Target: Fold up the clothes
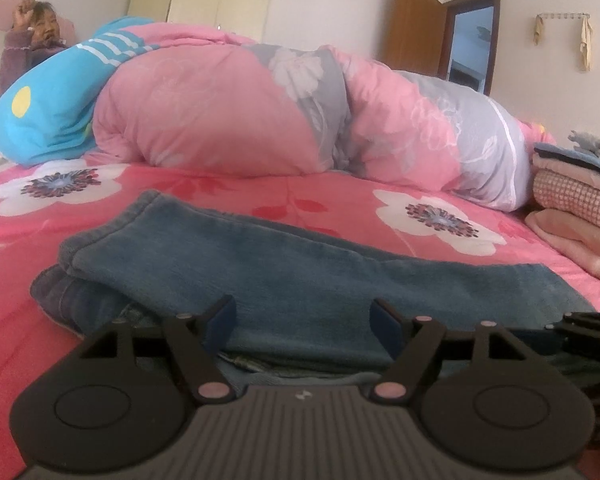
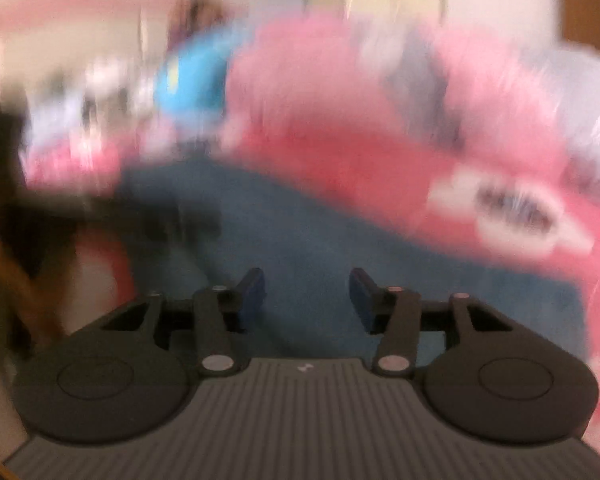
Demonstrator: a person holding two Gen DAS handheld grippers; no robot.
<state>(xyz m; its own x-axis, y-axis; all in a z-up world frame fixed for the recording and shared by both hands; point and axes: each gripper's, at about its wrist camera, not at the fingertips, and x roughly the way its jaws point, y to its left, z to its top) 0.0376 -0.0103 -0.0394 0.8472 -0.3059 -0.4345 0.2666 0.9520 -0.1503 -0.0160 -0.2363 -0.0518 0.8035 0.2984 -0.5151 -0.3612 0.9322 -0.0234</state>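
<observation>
A blue fleece-lined pair of trousers (image 1: 284,268) lies folded over on the pink flowered bedsheet (image 1: 204,188). My left gripper (image 1: 302,324) is open just over its near edge, blue pads apart, with nothing between them. The right wrist view is badly motion-blurred; there the same blue trousers (image 2: 316,232) fill the middle and my right gripper (image 2: 307,298) is open above them, empty. A dark shape at the left of that view looks like the other gripper (image 2: 112,212). Part of the right gripper (image 1: 588,336) shows at the right edge of the left wrist view.
A rolled pink and grey quilt (image 1: 292,112) and a blue pillow (image 1: 56,96) lie across the far side of the bed. A stack of folded clothes (image 1: 580,216) stands at the right edge. A person (image 1: 28,44) sits at the far left. A brown door (image 1: 416,24) stands open behind.
</observation>
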